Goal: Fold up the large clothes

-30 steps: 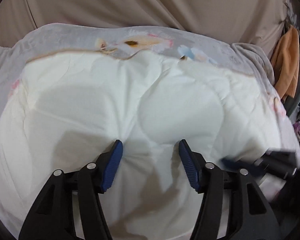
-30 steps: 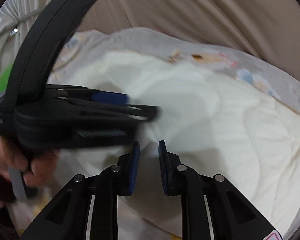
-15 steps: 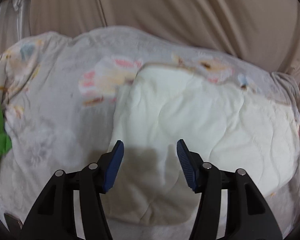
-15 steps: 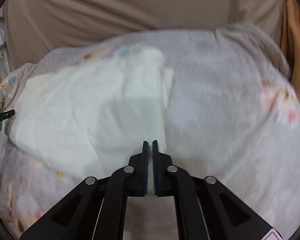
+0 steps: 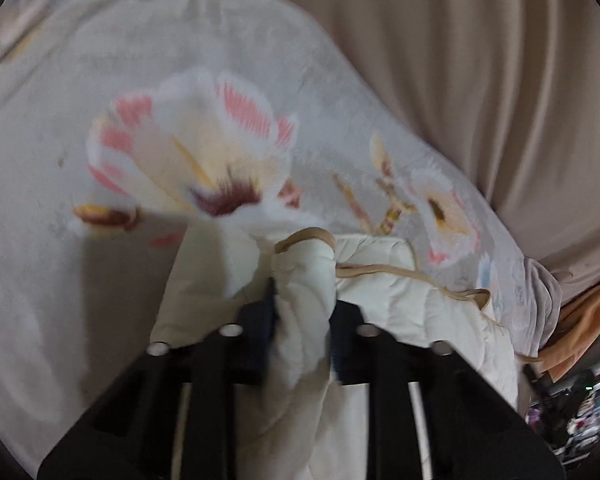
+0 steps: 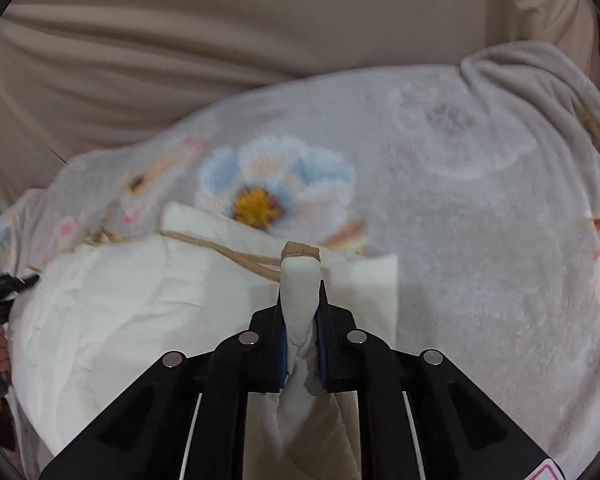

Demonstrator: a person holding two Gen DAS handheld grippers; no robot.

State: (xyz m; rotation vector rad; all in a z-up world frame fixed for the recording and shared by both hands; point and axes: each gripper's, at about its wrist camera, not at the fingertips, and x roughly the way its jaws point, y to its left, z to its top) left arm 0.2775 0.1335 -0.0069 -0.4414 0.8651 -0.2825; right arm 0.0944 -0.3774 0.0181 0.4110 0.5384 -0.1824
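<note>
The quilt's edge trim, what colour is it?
Tan, against the cream quilt; the trim shows best in the right wrist view.

Each gripper is a black plastic frame that splits into two forked arms, with open triangular cut-outs near the lower corners of its camera view. The left gripper carries four round silver rivets in a shallow arc behind its dark blue pads, which are blurred here. The right gripper has the same four silver rivets and ribbed blue pads on the inner faces of its black fingers. Thin pale strips run lengthwise along the inner arms below the rivets. A pink-edged sticker sits on the frame far below and right of the rivets
</note>
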